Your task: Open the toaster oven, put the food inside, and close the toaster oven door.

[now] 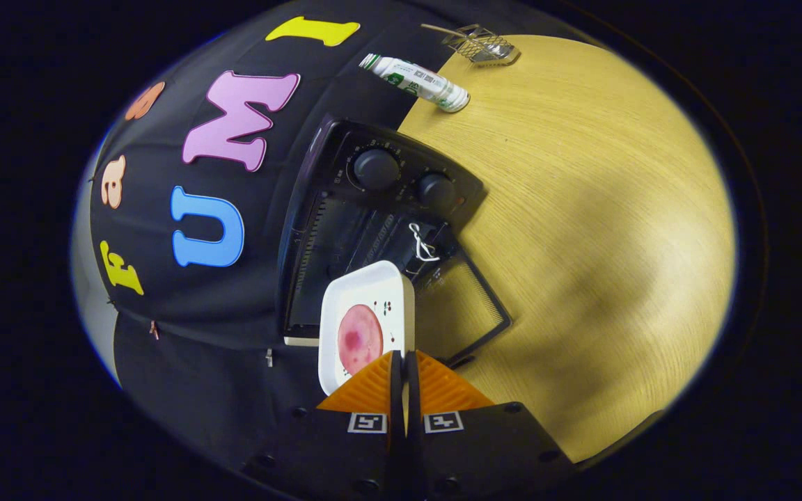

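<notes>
Hand-held gripper (404, 356) at bottom centre of the frame, fingers closed almost together, clamped on the near edge of a white square plate (345, 296). Plate is tilted, held just ahead of the fingertips, carrying a round pink slice of food (360, 338) with a few dark specks beside it. Plate sits in front of the black toaster oven (303, 229), mid frame, at its open mouth; oven door (474, 306) is swung down flat onto the table (582, 209), right of the plate. Rack bars visible inside the cavity, white string (420, 242) tied at the door handle. Two round knobs (376, 169) on the control panel above the opening. Upper frame: a white-green tube (415, 81) lying at the table edge, a small wire mesh basket (484, 45) beyond it
</notes>
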`<action>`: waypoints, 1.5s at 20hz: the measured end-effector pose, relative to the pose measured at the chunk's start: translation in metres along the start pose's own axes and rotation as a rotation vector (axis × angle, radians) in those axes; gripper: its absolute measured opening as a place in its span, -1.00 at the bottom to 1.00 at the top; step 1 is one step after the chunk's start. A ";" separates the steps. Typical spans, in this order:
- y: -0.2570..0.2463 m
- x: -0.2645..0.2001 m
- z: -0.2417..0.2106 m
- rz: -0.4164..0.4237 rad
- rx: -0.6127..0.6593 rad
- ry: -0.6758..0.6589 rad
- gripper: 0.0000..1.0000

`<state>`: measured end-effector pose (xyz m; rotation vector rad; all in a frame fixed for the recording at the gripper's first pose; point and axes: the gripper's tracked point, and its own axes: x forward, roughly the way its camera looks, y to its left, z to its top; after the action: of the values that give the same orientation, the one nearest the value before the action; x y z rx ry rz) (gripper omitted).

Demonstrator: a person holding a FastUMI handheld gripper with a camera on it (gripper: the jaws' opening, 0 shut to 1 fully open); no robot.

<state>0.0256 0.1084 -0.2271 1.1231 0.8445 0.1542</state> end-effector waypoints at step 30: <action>0.053 0.086 0.002 0.059 -0.019 -0.117 0.36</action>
<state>0.1018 0.1755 -0.2266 1.1288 0.7047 0.1433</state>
